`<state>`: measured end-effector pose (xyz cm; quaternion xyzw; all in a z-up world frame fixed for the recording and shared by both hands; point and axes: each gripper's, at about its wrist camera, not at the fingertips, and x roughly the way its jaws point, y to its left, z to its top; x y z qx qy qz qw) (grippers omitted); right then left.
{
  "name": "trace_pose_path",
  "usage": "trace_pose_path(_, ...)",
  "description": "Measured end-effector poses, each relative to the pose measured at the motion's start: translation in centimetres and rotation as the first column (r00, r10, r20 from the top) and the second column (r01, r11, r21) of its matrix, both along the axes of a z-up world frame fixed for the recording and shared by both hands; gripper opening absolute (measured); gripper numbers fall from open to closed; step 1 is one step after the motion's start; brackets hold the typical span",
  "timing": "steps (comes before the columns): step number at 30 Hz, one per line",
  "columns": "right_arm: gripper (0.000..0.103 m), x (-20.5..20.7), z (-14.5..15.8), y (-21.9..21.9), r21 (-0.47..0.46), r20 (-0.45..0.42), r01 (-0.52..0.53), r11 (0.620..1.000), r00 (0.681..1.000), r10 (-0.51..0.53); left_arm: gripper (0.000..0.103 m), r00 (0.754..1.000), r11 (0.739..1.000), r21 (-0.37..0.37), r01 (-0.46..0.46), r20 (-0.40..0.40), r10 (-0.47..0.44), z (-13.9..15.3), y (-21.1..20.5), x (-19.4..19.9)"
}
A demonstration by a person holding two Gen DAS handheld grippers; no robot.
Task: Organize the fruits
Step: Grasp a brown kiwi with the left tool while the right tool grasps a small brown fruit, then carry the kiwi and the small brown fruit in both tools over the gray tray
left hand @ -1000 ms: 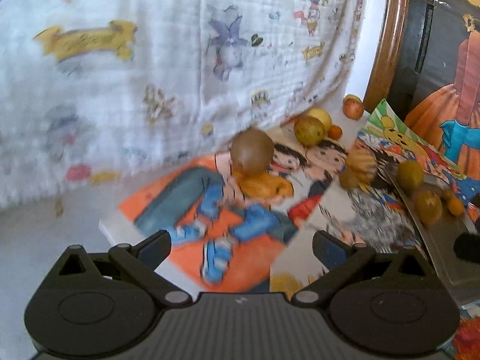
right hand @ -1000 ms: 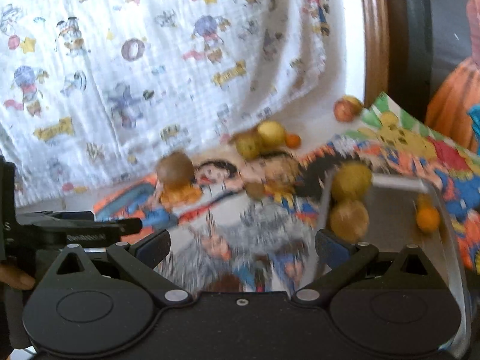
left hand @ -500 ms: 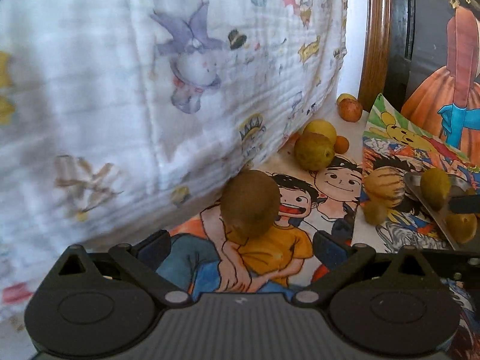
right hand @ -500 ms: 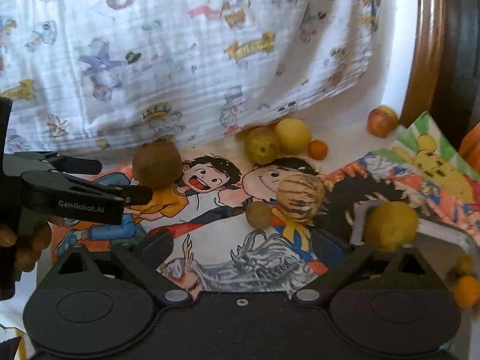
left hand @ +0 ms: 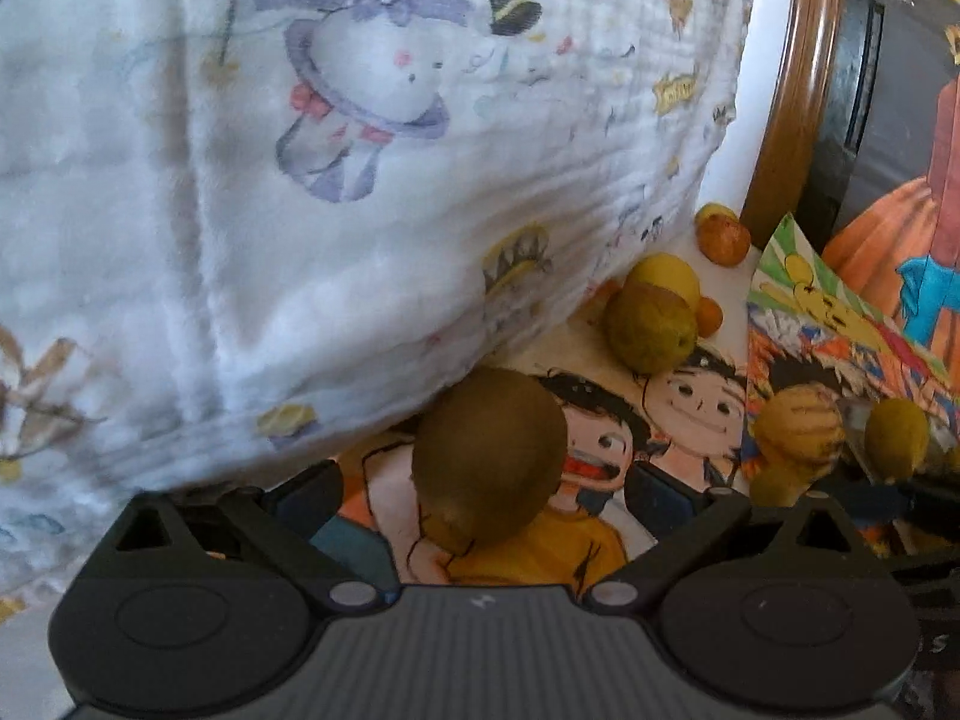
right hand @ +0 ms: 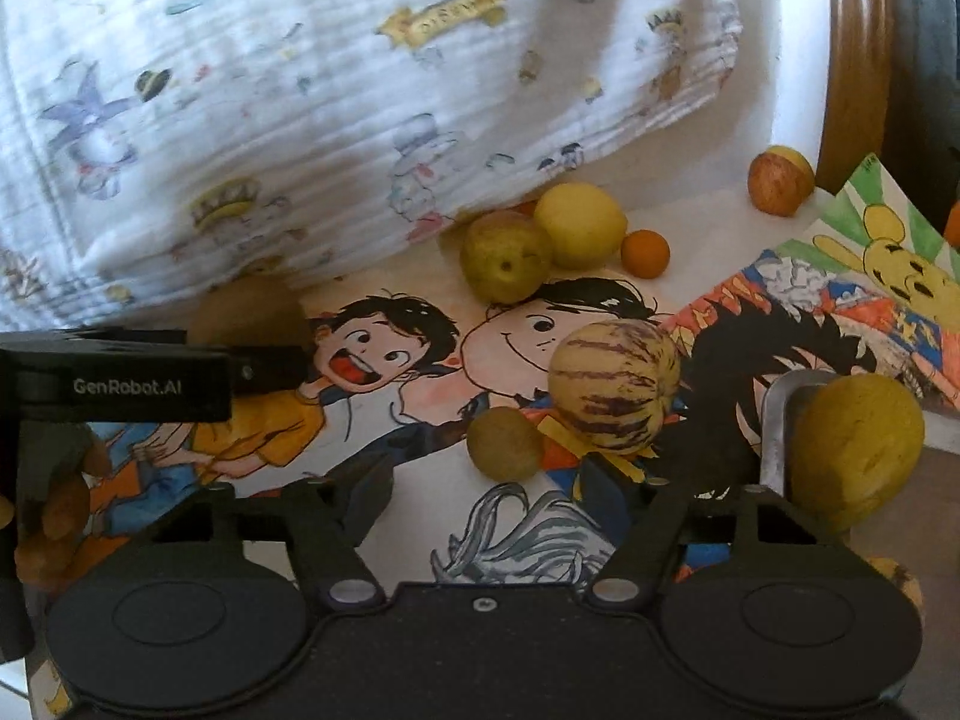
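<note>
A round brown fruit rests on the cartoon-print mat between the fingers of my left gripper, which is open; I cannot tell if the fingers touch it. My right gripper is open too, with a small green-brown fruit just ahead of its fingertips. Behind that lies a yellow fruit with purple stripes. A yellow-green fruit sits at the rim of a metal tray on the right. In the right wrist view the brown fruit shows behind the left gripper's fingers.
A printed white cloth hangs close on the left, almost over the brown fruit. At the back lie a green fruit, a lemon, a small orange and an apple. A wooden frame stands at the back right.
My left gripper has moved forward until the brown fruit lies between its fingers. My right gripper has come closer to the small fruit and the striped fruit.
</note>
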<state>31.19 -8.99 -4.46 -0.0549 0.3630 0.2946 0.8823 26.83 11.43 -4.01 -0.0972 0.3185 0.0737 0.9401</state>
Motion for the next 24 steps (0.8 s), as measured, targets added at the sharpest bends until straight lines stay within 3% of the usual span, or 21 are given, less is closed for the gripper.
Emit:
trace_pose_path(8, 0.050, 0.2, -0.3, 0.2, 0.033, 0.026, 0.003, 0.999, 1.000, -0.004, 0.087, 1.000, 0.999, 0.043, -0.012, 0.006, 0.012, -0.1, -0.7, 0.8)
trace_pose_path(16, 0.044, 0.1, -0.5, 0.1, 0.056, 0.038, 0.016, 0.998, 0.999, -0.019, 0.068, 1.000, 0.996, 0.089, 0.001, -0.011, 0.000, -0.2, -1.5, 0.9)
trace_pose_path(24, 0.031, 0.3, -0.8, -0.3, 0.091, 0.038, 0.039, 0.995, 0.998, -0.043, 0.059, 1.000, 0.993, 0.121, -0.011, -0.020, 0.014, -0.2, -1.7, 1.0)
